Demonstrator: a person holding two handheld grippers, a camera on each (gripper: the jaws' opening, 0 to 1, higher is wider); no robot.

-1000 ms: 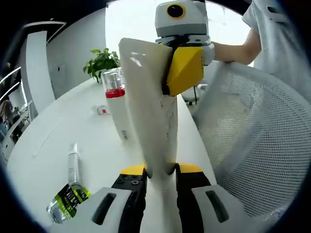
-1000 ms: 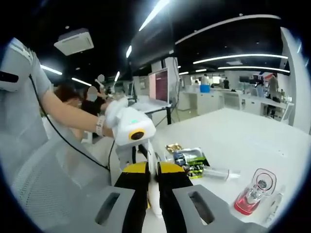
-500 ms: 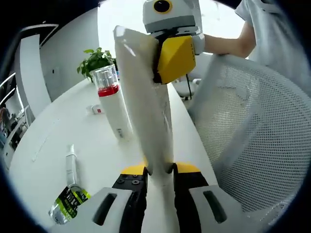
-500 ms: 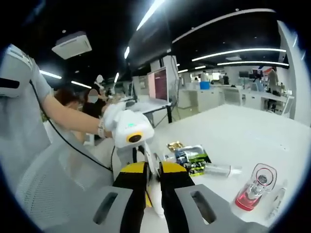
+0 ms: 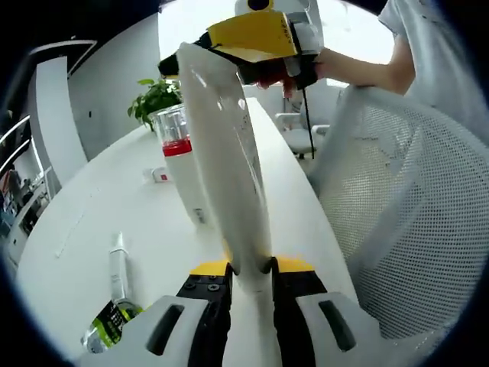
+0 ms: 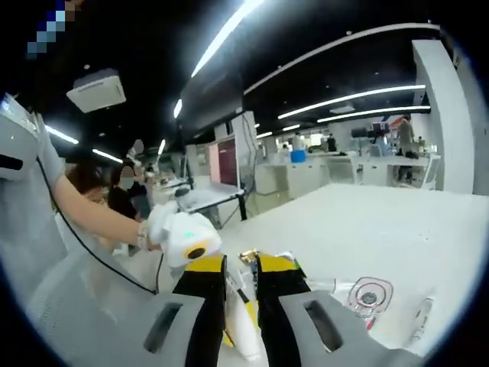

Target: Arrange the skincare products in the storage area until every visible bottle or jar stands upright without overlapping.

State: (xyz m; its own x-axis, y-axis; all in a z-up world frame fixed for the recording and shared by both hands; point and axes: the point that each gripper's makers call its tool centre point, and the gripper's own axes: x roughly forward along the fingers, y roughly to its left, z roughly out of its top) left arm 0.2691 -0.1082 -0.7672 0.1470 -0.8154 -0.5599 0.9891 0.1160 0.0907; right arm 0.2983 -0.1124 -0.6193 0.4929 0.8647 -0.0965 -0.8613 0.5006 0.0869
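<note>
A long white tube (image 5: 225, 168) is held at both ends, above the table. My left gripper (image 5: 250, 267) is shut on its lower end, and my right gripper (image 5: 252, 38) clamps the top end from above. In the right gripper view my right gripper (image 6: 241, 264) is shut on the white tube (image 6: 243, 329), with the left gripper (image 6: 187, 245) just beyond. A white bottle (image 5: 183, 176) with a red band and clear cap stands upright behind the tube; it is seen from above as the capped bottle (image 6: 369, 294). A clear tube with a green label (image 5: 114, 306) lies flat.
The white table (image 5: 92, 206) runs back to a potted plant (image 5: 157, 99). A small white and red item (image 5: 159, 175) lies near the bottle. A grey mesh chair (image 5: 412, 214) stands close on the right, with a person's arm (image 5: 359, 73) above it. Office desks (image 6: 359, 160) stretch behind.
My right gripper has turned on the top of the white tube, its yellow jaw now lying across the top instead of along the side. The right view has tipped upward.
</note>
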